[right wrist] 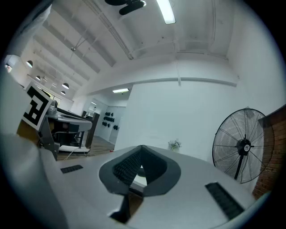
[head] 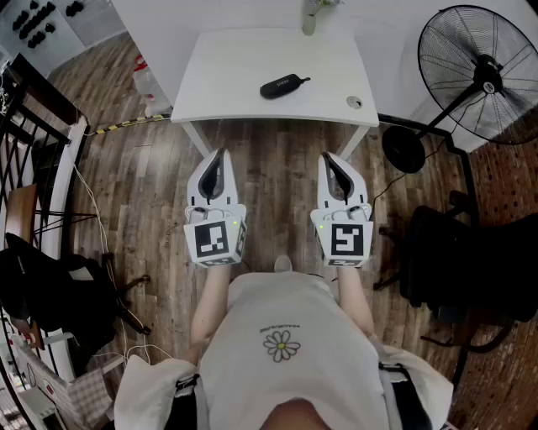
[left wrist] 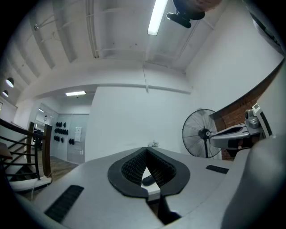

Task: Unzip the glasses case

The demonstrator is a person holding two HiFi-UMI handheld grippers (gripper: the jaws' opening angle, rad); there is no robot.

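The case [head: 282, 86], a dark, oblong item, lies flat on the white counter [head: 227, 71], right of centre and nearer the front edge than the rear. Its zip cannot be made out. A small round hole [head: 354, 102] sits in the counter's front right corner, apart from the case. A small plant [head: 313, 12] stands at the counter's rear edge.

The left gripper [head: 221, 156] and the right gripper [head: 329, 158] are held side by side over the wooden floor [head: 277, 168], in front of the counter. Both point toward it. Neither touches the counter or the case, and both are well apart from the case.

Left gripper: the jaws are together at the tips, with nothing gripped. In the left gripper view, part of the counter shows through the small gap behind the closed tips.

Right gripper: the jaws are likewise together, with nothing gripped.

A standing fan [head: 477, 74] is on the floor to the right of the counter. A black chair [head: 458, 269] stands to the person's right, beside the right gripper.
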